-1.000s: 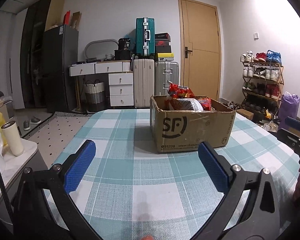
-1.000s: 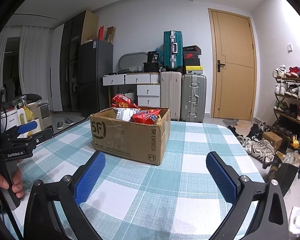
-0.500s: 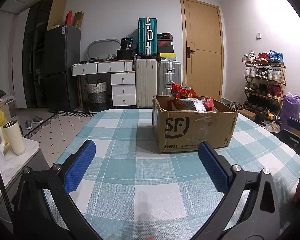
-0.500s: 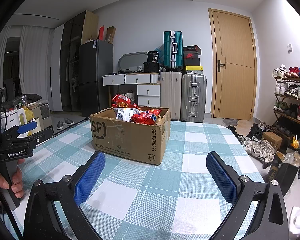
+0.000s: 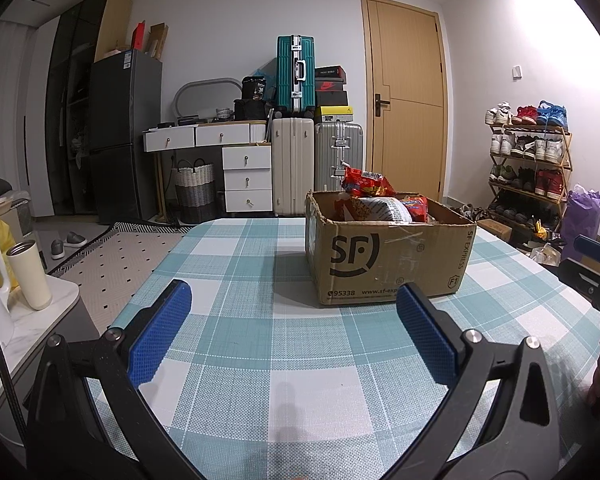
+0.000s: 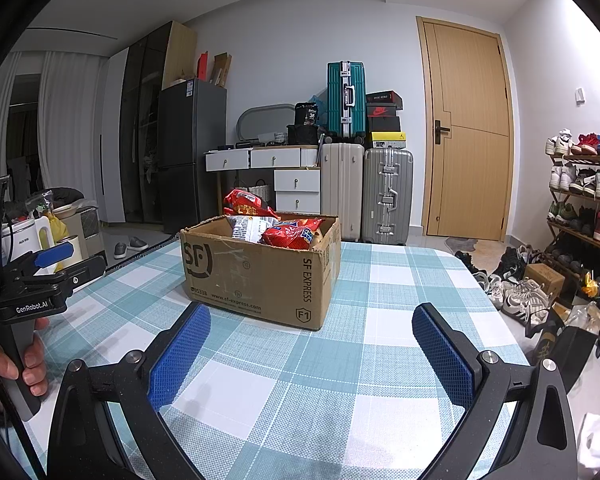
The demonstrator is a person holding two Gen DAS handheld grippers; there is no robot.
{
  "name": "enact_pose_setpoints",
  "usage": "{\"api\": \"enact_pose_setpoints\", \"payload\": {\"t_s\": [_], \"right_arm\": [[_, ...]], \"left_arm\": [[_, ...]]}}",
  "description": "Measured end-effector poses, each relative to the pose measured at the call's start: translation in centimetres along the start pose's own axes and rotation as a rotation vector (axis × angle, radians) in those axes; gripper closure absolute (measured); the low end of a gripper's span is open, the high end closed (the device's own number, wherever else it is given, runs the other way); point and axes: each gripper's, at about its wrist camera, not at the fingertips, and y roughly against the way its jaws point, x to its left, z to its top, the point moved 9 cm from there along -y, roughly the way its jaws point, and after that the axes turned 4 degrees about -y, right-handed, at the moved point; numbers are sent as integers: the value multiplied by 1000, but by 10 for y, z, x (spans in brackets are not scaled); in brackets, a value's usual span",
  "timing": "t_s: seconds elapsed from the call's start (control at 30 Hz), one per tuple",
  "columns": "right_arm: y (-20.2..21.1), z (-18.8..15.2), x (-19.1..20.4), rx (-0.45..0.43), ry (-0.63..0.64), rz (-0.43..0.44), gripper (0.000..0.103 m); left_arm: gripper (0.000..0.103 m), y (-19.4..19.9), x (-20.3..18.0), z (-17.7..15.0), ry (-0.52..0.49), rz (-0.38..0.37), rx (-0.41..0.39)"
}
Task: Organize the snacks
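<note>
Table with teal-and-white checked cloth (image 5: 260, 344): bare apart from one box. Brown corrugated cardboard carton printed "SF Express" (image 5: 384, 256), top open, stands mid-table. Red and silver foil snack bags (image 6: 272, 226) piled inside, one poking above the rim.

Scene fits snacks gathered into the carton, or snacks waiting to be taken out and sorted; cannot tell which.

Judgement: any grasp should come from above, pinching a bag's crimped edge, clear of the carton wall.

Left gripper (image 5: 294, 320): jaws wide apart, empty, carton ahead and slightly right. Right gripper (image 6: 312, 340): jaws wide apart, empty, carton ahead-left, well short of it.
</note>
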Motion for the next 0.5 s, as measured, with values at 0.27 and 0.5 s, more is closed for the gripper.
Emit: {"api": "enact_pose_setpoints", "payload": {"t_s": [0.27, 0.5], "right_arm": [[0, 0, 0, 0, 1, 0, 0], [0, 0, 0, 0, 0, 0, 0]], "left_arm": [[1, -1, 2, -1, 5, 15, 0], [1, 0, 2, -1, 5, 15, 0]]}}
